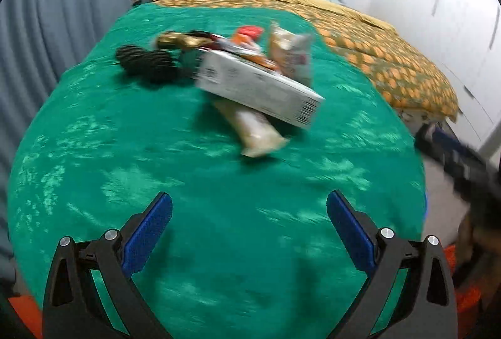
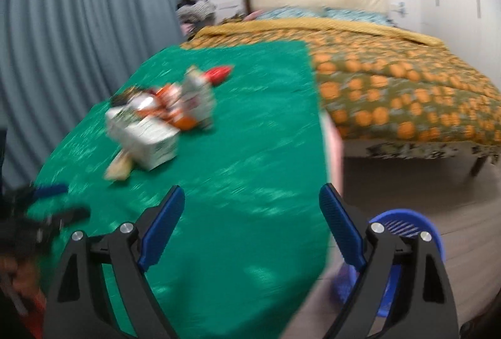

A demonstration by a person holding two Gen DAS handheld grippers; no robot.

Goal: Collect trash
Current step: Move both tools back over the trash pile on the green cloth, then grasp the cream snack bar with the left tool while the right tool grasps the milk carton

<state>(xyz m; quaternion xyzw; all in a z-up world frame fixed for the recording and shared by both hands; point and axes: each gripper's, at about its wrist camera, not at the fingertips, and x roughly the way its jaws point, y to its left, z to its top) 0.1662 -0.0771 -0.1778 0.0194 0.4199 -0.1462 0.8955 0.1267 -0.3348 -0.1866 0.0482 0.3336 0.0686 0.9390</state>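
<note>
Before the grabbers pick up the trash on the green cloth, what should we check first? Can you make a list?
1. Left tool open wide: ok, nothing between its blue pads.
2. Right tool open wide: ok, also empty.
3. Trash within view: ok, the white box lies on top of a pale wrapper, with more packets behind.
4. Bin ready: ok, the blue basket stands on the floor beside the green cloth.
5. Is the basket empty: cannot tell, the right tool hides most of it.
6. Sharp enough view to aim: not ok, both pictures are blurred.
</note>
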